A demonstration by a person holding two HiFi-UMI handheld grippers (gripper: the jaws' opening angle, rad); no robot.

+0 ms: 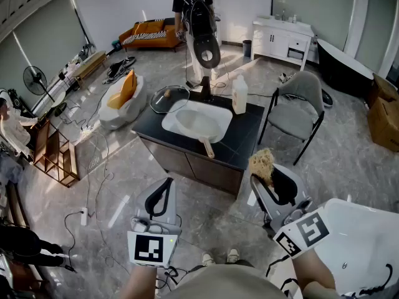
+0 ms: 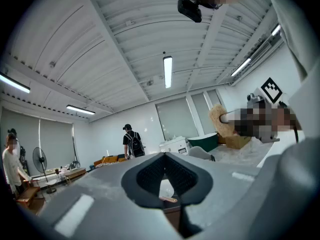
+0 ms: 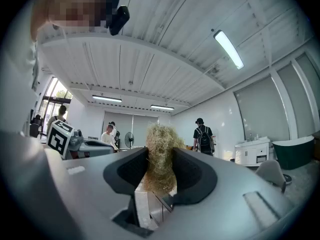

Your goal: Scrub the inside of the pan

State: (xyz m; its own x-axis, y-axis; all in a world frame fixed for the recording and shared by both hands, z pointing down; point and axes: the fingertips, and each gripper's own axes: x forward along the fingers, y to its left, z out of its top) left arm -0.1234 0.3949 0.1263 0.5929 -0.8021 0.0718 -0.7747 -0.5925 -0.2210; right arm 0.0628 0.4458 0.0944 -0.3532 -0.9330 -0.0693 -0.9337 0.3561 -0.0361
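Observation:
A white pan [image 1: 194, 121] with a wooden handle [image 1: 207, 147] sits on a black table [image 1: 248, 132] some way ahead of me. Both grippers are held level, well short of the table. My left gripper [image 1: 166, 183] is shut with nothing in it; in the left gripper view its jaws [image 2: 165, 173] meet, and the pan handle shows just past them. My right gripper [image 1: 268, 174] is shut on a straw-coloured fibre scrubber [image 1: 262, 163]. In the right gripper view the scrubber [image 3: 160, 154] stands up between the jaws.
On the table a glass lid [image 1: 169, 98] lies left of the pan and a pale bottle [image 1: 240, 94] stands at its back right. A grey chair [image 1: 299, 109] stands right of the table. A person with a backpack [image 1: 194, 11] stands behind it. Cables cross the floor at left.

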